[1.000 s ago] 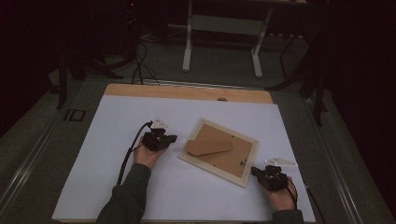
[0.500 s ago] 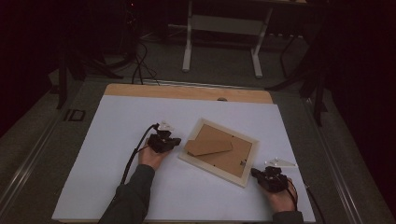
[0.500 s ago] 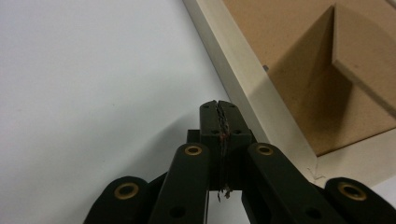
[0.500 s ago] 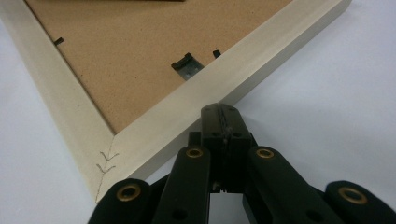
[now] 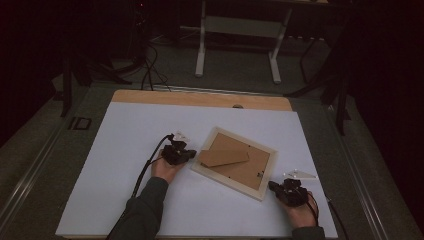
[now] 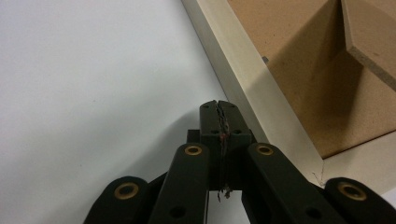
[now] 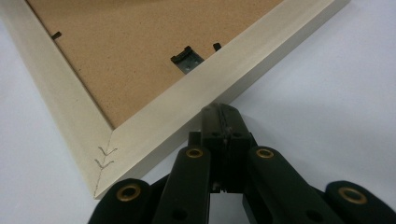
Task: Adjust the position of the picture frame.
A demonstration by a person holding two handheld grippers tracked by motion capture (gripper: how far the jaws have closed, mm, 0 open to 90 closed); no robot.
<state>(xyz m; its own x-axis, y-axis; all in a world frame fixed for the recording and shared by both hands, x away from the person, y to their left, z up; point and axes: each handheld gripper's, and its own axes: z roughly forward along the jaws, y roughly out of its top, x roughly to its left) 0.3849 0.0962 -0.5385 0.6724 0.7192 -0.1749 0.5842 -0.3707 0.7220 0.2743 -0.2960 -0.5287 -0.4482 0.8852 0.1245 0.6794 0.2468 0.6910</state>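
A pale wooden picture frame [image 5: 235,160] lies face down on the white table top [image 5: 125,130], its brown backing board up and its stand flap [image 5: 224,157] raised. My left gripper [image 5: 189,154] is shut, its tips just beside the frame's left rail [image 6: 243,88]. My right gripper [image 5: 272,186] is shut too, and its tips press against the outer edge of the frame's near right rail [image 7: 224,70], close to a corner. A small metal hanger clip [image 7: 187,59] sits on the backing board by that rail. Nothing is between either pair of jaws.
A wooden strip [image 5: 200,98] runs along the table's far edge. Beyond it stand a white table stand [image 5: 237,30] and loose cables [image 5: 150,65] on the dark floor. A cable [image 5: 145,172] trails from my left gripper towards the near edge.
My left gripper has moved right, up to the frame's left rail. The right gripper and the frame have stayed where they were.
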